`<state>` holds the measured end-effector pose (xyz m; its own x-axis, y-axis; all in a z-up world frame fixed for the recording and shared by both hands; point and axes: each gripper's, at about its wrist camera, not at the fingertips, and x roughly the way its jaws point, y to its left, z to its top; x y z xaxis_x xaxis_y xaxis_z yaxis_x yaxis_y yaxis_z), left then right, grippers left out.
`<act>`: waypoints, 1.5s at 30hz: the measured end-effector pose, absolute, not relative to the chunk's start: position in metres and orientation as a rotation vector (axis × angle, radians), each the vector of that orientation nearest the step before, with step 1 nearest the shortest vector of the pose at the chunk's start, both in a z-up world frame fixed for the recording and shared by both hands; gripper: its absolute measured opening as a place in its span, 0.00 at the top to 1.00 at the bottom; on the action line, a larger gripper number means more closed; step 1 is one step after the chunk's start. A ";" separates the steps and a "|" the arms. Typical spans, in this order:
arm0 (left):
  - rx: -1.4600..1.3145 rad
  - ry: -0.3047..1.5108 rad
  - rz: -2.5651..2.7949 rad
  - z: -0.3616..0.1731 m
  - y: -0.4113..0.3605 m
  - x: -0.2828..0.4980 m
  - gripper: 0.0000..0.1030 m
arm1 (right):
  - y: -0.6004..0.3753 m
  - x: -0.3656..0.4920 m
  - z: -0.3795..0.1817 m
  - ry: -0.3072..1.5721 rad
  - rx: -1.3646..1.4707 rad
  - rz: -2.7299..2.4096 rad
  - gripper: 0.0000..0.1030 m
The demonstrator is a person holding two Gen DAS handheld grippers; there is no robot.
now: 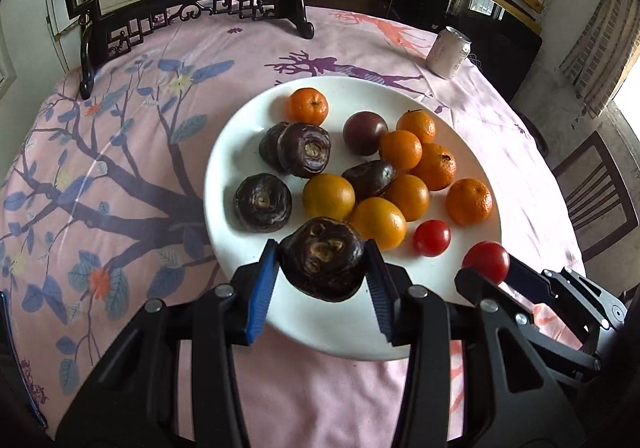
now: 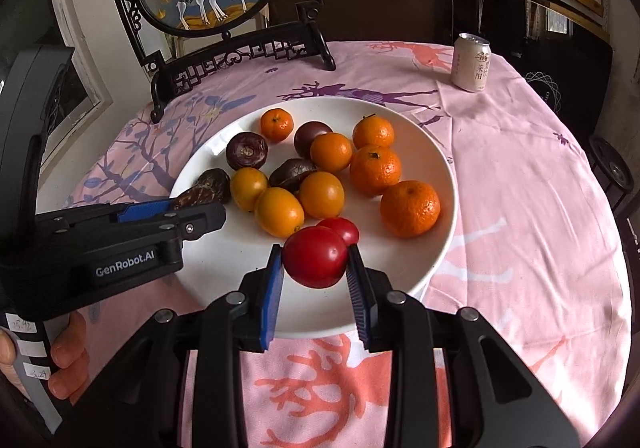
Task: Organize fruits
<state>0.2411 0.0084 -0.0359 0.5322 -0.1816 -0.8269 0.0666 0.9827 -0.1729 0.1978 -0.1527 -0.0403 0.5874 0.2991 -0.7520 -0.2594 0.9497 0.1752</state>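
Observation:
A white plate (image 1: 248,136) (image 2: 436,164) on the pink tablecloth carries several oranges (image 1: 400,149) (image 2: 375,169), dark brown water chestnuts (image 1: 306,149) (image 2: 247,150), a purple plum (image 1: 365,132) and a small red tomato (image 1: 431,237) (image 2: 345,229). My left gripper (image 1: 323,263) is shut on a dark water chestnut (image 1: 323,258), held above the plate's near edge. My right gripper (image 2: 315,263) is shut on a red tomato (image 2: 315,257) (image 1: 486,261) over the plate's near side. From the right wrist view the left gripper (image 2: 176,208) comes in from the left, its chestnut (image 2: 200,195) partly hidden.
A dark carved wooden stand (image 1: 192,14) (image 2: 240,52) with a round deer picture stands at the table's back. A pale drink can (image 1: 449,53) (image 2: 472,62) stands at the back right. Chairs (image 1: 596,188) ring the table. A hand (image 2: 66,356) holds the left gripper.

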 end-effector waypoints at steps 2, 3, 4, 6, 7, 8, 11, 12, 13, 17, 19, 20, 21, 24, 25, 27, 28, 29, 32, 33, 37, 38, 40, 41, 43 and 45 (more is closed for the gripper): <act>-0.129 0.996 -0.155 -0.037 0.008 0.243 0.57 | -0.152 0.203 -0.046 0.905 0.059 0.336 0.69; -0.125 0.994 -0.156 -0.037 0.007 0.244 0.57 | -0.152 0.204 -0.048 0.912 0.063 0.340 0.69; -0.122 0.994 -0.159 -0.038 0.008 0.244 0.56 | -0.152 0.205 -0.050 0.918 0.067 0.343 0.69; -0.124 0.985 -0.157 -0.035 0.010 0.241 0.39 | -0.152 0.205 -0.049 0.916 0.079 0.342 0.57; -0.125 0.968 -0.148 -0.031 0.012 0.238 0.30 | -0.154 0.203 -0.047 0.904 0.078 0.329 0.42; -0.126 0.944 -0.141 -0.026 0.014 0.234 0.28 | -0.156 0.200 -0.042 0.877 0.077 0.308 0.42; -0.105 0.880 -0.120 -0.010 0.019 0.218 0.18 | -0.164 0.188 -0.030 0.835 0.065 0.271 0.41; -0.095 0.862 -0.100 -0.006 0.021 0.210 0.11 | -0.167 0.183 -0.027 0.832 0.066 0.254 0.38; -0.087 0.845 -0.084 -0.002 0.023 0.201 0.08 | -0.171 0.177 -0.025 0.830 0.069 0.239 0.33; -0.041 0.787 -0.042 0.005 0.026 0.159 0.02 | -0.177 0.143 -0.018 0.786 0.059 0.214 0.01; -0.028 0.769 -0.030 0.004 0.028 0.139 0.02 | -0.175 0.126 -0.018 0.772 0.040 0.195 0.01; -0.021 0.772 -0.027 0.003 0.028 0.131 0.02 | -0.174 0.121 -0.019 0.781 0.035 0.187 0.01; -0.017 0.779 -0.024 0.001 0.028 0.123 0.02 | -0.173 0.116 -0.021 0.794 0.034 0.177 0.01; -0.012 0.814 -0.028 -0.006 0.029 0.107 0.02 | -0.172 0.106 -0.026 0.825 0.005 0.134 0.01; -0.007 0.820 -0.027 -0.008 0.028 0.103 0.02 | -0.172 0.103 -0.026 0.823 0.000 0.133 0.01; -0.005 0.820 -0.015 -0.009 0.028 0.097 0.02 | -0.171 0.098 -0.025 0.823 0.002 0.133 0.01; -0.006 0.820 -0.011 -0.009 0.029 0.095 0.02 | -0.170 0.096 -0.025 0.821 0.004 0.137 0.01; -0.009 0.820 -0.009 -0.008 0.029 0.093 0.02 | -0.169 0.094 -0.023 0.819 0.004 0.139 0.01; -0.015 0.817 -0.014 -0.006 0.029 0.088 0.02 | -0.166 0.089 -0.019 0.811 -0.003 0.144 0.01; -0.011 0.814 -0.008 -0.005 0.029 0.088 0.02 | -0.165 0.088 -0.018 0.807 -0.005 0.145 0.01; -0.011 0.814 -0.002 -0.004 0.030 0.085 0.02 | -0.162 0.083 -0.016 0.804 -0.005 0.153 0.01; -0.013 0.814 -0.002 -0.004 0.031 0.085 0.02 | -0.161 0.083 -0.016 0.805 -0.003 0.155 0.01; -0.015 0.814 0.000 -0.003 0.031 0.084 0.02 | -0.161 0.082 -0.016 0.808 -0.002 0.154 0.01; -0.015 0.813 0.001 -0.003 0.031 0.084 0.02 | -0.161 0.082 -0.016 0.808 -0.002 0.155 0.01; -0.014 0.814 0.001 -0.003 0.031 0.084 0.02 | -0.161 0.082 -0.016 0.807 0.000 0.157 0.01; -0.013 0.814 0.002 -0.003 0.031 0.084 0.02 | -0.161 0.082 -0.016 0.806 -0.002 0.157 0.01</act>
<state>0.0838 0.0312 -0.0030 0.6865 -0.0037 -0.7272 -0.0067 0.9999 -0.0114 0.0820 -0.1609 -0.0156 0.6814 0.1392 -0.7185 -0.1409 0.9883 0.0578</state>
